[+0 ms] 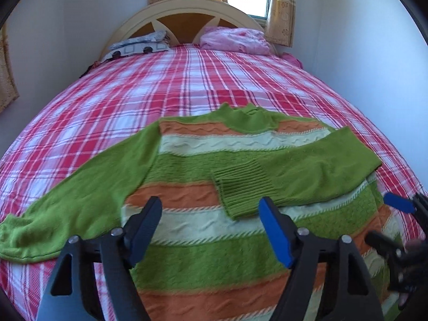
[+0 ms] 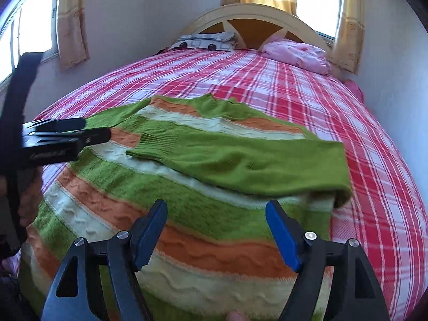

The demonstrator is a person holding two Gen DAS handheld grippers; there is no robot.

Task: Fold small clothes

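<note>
While left view shows sweater's (image 1: 203,243) outstretched sleeve (image 1: 67,214)

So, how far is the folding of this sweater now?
Done: the right sleeve is folded across the chest of the striped sweater, its cuff near the middle. In hand: nothing; the left gripper and the right gripper hover open above the body. Left: the left sleeve lies spread on the plaid bedsheet, and the body is unfolded.
</note>
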